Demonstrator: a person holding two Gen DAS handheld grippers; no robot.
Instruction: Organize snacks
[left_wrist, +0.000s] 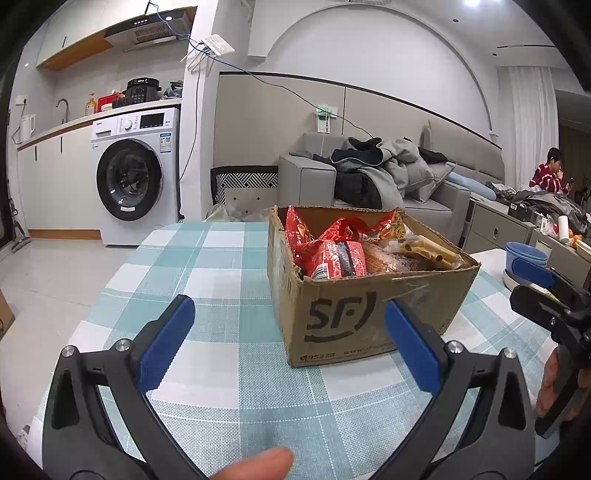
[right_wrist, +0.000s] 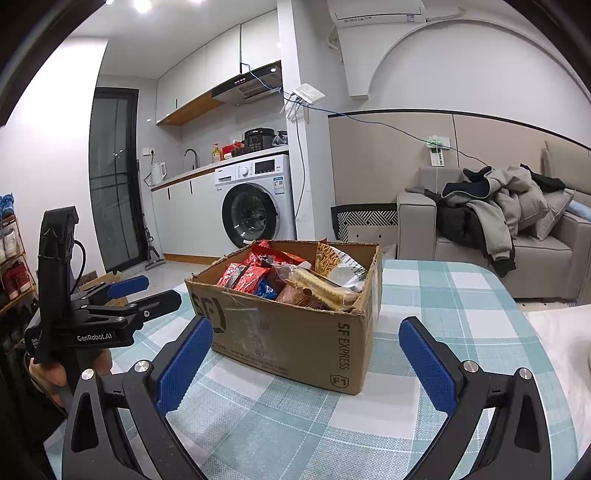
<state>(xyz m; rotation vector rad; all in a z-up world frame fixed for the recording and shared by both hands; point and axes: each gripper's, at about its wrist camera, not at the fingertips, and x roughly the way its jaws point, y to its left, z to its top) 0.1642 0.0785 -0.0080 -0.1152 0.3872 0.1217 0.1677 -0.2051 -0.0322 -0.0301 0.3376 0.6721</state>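
Observation:
An open brown SF cardboard box (left_wrist: 354, 310) (right_wrist: 295, 332) stands on the table with the teal checked cloth (left_wrist: 207, 266) (right_wrist: 461, 295). It holds several snack packs: red packets (left_wrist: 336, 254) (right_wrist: 247, 275) and a clear pack of pale wafer rolls (left_wrist: 424, 249) (right_wrist: 321, 286). My left gripper (left_wrist: 288, 332) is open and empty, just short of the box's near corner. My right gripper (right_wrist: 306, 350) is open and empty, in front of the box. Each gripper also shows at the edge of the other's view, the right one (left_wrist: 543, 291) and the left one (right_wrist: 144, 291).
A grey sofa (left_wrist: 369, 177) piled with coats stands behind the table. A washing machine (left_wrist: 133, 173) and kitchen counter are at the back. Blue bowls (left_wrist: 524, 254) sit off the table's right side. A person (left_wrist: 550, 170) sits far right. A shoe rack (right_wrist: 11, 258) is at left.

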